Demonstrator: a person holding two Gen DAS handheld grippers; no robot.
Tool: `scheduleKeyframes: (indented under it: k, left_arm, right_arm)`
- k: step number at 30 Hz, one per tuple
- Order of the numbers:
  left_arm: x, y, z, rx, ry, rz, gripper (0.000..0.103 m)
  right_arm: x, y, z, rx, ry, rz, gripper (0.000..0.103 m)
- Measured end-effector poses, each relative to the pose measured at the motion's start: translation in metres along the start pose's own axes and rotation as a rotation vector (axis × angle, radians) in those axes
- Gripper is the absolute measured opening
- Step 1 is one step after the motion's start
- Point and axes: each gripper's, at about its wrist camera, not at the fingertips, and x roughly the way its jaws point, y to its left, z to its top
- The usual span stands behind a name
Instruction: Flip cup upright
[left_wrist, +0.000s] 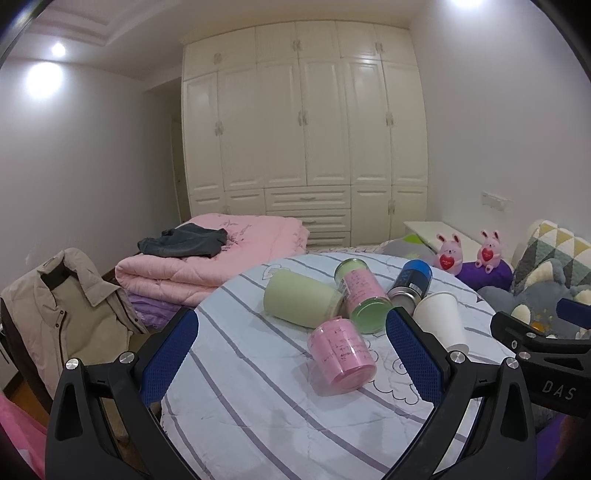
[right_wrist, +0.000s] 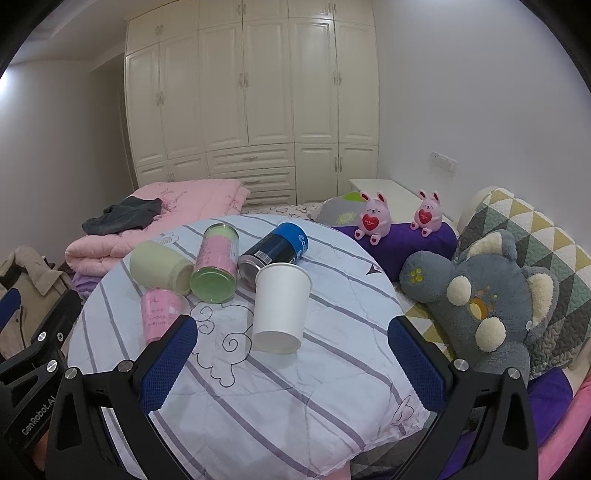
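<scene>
Several cups lie on their sides on a round table under a striped cloth (left_wrist: 258, 424) (right_wrist: 295, 406). A white paper cup (right_wrist: 280, 306) (left_wrist: 441, 321) lies with its base toward me. Beside it lie a blue and black can (right_wrist: 277, 247) (left_wrist: 412, 284), a clear tumbler with a pink label and green lid (right_wrist: 216, 264) (left_wrist: 364, 297), a pale green cup (right_wrist: 159, 267) (left_wrist: 301, 301) and a pink cup (right_wrist: 159, 314) (left_wrist: 341, 354). My left gripper (left_wrist: 291, 354) is open, near the pink cup. My right gripper (right_wrist: 291, 360) is open, just short of the white cup.
A folded pink quilt (left_wrist: 207, 262) with dark clothing lies behind the table. A beige jacket (left_wrist: 55, 314) hangs at left. A grey plush toy (right_wrist: 480, 302), two pink bunnies (right_wrist: 373, 216) and a patterned pillow (right_wrist: 535, 240) lie at right. A white wardrobe (right_wrist: 251, 103) fills the back wall.
</scene>
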Motion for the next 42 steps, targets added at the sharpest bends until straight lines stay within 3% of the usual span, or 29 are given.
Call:
scheduleKeyframes:
  k: [25,31,42]
  left_arm:
    - [0.008,0.011,0.000,-0.030,0.013,0.004,0.103]
    - [0.024,0.012,0.000,-0.026,0.058,0.017,0.103]
    - [0.064,0.034,-0.005,-0.080,0.170,0.045,0.103]
  right_arm:
    - [0.006,0.002,0.002,-0.010,0.042,-0.021,0.103]
    - [0.013,0.007,0.005,-0.033,0.058,-0.032,0.103]
    - [0.038,0.020,0.014,-0.005,0.060,0.041,0.103]
